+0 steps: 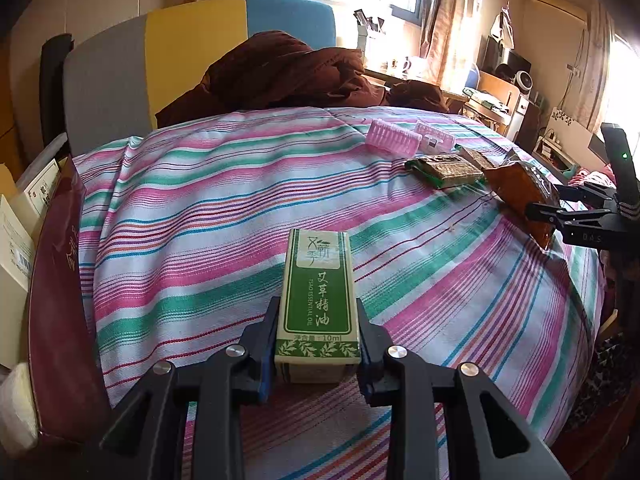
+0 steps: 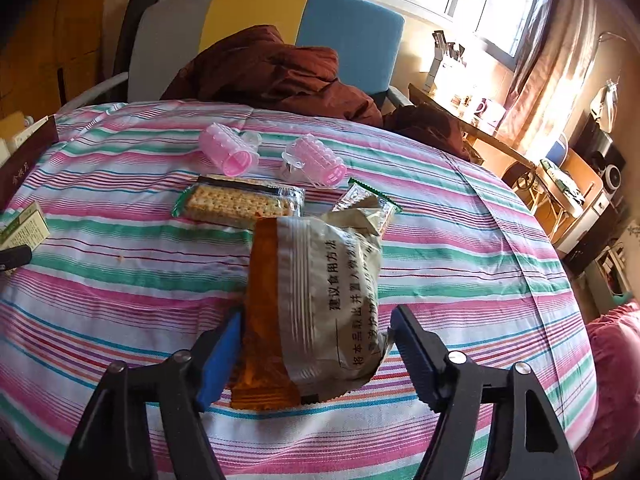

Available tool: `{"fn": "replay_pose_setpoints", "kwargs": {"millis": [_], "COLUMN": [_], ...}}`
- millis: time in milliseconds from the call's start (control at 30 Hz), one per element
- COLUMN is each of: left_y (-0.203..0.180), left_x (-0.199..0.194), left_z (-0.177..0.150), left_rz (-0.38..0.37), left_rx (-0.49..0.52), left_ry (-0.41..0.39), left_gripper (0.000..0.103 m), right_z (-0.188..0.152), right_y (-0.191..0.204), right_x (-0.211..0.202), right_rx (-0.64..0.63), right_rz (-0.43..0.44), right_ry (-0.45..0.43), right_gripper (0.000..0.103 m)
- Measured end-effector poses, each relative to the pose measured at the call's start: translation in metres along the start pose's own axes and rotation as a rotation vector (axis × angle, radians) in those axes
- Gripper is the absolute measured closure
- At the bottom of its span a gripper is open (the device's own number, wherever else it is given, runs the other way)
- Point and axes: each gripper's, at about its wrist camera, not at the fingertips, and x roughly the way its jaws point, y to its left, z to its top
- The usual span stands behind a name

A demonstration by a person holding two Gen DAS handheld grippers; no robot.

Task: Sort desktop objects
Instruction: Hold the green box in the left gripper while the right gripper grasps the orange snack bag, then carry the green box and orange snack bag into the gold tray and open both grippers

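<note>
Resting between left gripper [image 1: 318, 344] fingers: box [image 1: 318, 292]

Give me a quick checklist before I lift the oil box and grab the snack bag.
1. Left gripper shut on the oil box: ok.
2. Box held straight: ok.
3. Right gripper astride the snack bag: ok.
4. Right fingers clamped on bag: not ok, a gap shows on one side.
5. Cracker pack away from right fingers: ok.
6. Bag free of the pack behind it: cannot tell.
</note>
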Motion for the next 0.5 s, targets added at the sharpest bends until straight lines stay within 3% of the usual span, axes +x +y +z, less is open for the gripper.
{"fn": "replay_pose_setpoints", "kwargs": {"millis": [233, 500], "left_y": [0.002, 0.004], "left_x": [-0.007, -0.03], "left_z": [-0.002, -0.01], "left_rz": [-0.019, -0.046], "left_rx": [-0.016, -0.02], "left_ry": [-0.017, -0.051], "left_gripper": [0.072, 0.072], "right_z": [0.0, -0.006], "right_y": [0.017, 0.057], "right_x": [-0.019, -0.038], "right_rx": [0.057, 0.147], "right_rz": [0.091, 0.258], "right_ry": [-0.023, -0.07], "right_gripper": [0.043, 0.045]}}
